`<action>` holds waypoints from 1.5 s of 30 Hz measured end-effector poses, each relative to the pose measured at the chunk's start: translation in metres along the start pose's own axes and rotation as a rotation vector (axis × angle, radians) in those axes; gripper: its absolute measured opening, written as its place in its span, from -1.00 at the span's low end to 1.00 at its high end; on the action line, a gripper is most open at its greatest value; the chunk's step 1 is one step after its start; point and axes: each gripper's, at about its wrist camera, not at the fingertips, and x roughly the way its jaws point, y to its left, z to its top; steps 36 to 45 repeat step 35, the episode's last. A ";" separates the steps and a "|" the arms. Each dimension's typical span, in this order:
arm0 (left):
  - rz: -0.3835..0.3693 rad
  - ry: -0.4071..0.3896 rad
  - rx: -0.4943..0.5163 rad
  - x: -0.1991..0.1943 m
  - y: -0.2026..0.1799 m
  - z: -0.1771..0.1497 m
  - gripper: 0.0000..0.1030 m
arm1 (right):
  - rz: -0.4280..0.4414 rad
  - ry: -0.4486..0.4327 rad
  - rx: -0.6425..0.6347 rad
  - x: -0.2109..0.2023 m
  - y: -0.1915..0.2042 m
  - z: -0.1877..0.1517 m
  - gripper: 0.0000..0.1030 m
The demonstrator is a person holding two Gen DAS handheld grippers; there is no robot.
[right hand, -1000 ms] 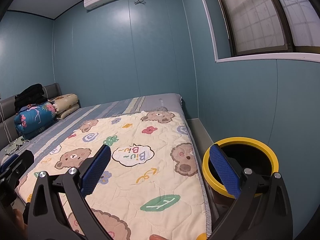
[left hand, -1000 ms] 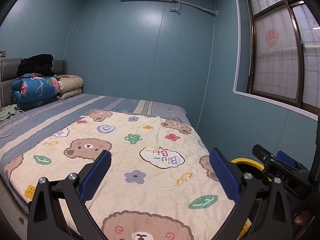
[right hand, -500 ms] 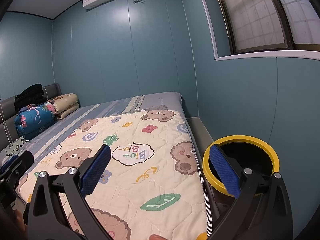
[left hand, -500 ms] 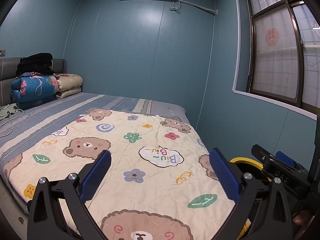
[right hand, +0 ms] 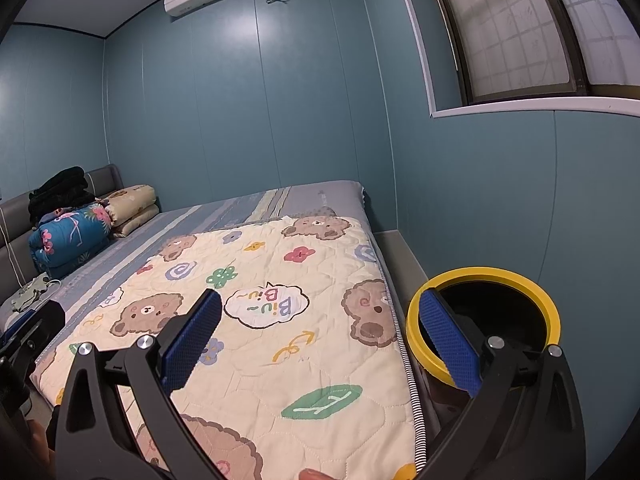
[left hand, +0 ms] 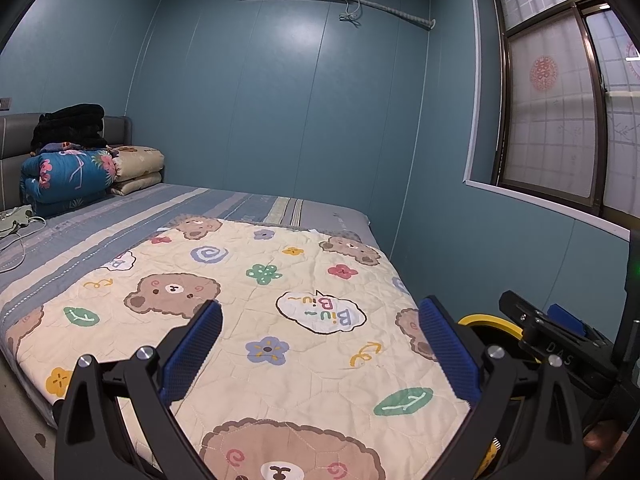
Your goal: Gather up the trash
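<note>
My left gripper [left hand: 320,316] hangs open over the near end of a bed, with nothing between its blue pads. My right gripper [right hand: 320,308] is open too and holds nothing; it sits over the bed's right edge. A black trash bin with a yellow rim [right hand: 492,273] stands on the floor between the bed and the right wall, just behind my right finger. Its yellow rim [left hand: 492,319] also shows in the left wrist view, partly hidden by the other gripper's body [left hand: 560,344]. I see no loose trash on the bed.
A cream quilt with bears and flowers [left hand: 280,280] covers the near part of the striped bed. Folded bedding and black clothes [left hand: 68,172] are stacked by the headboard at far left, with a cable [left hand: 16,236] beside them. Blue walls and a window [left hand: 560,120] close in the right side.
</note>
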 end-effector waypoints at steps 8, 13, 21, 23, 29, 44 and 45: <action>0.000 -0.001 0.000 0.000 0.000 0.000 0.84 | 0.001 0.005 0.002 0.002 0.000 0.000 0.84; 0.001 0.000 0.001 0.000 0.000 0.000 0.84 | 0.001 0.007 0.002 0.002 0.001 0.000 0.84; -0.039 0.018 -0.018 0.003 0.000 -0.003 0.84 | 0.000 0.007 0.003 0.003 0.000 0.001 0.84; -0.042 0.026 -0.024 0.005 -0.001 -0.004 0.84 | -0.001 0.008 0.004 0.004 -0.001 0.002 0.84; -0.032 0.027 -0.013 0.006 -0.003 -0.006 0.84 | 0.000 0.012 0.008 0.004 0.000 0.001 0.84; -0.021 0.025 -0.009 0.005 -0.002 -0.006 0.84 | 0.000 0.013 0.007 0.004 0.000 0.001 0.84; -0.021 0.025 -0.009 0.005 -0.002 -0.006 0.84 | 0.000 0.013 0.007 0.004 0.000 0.001 0.84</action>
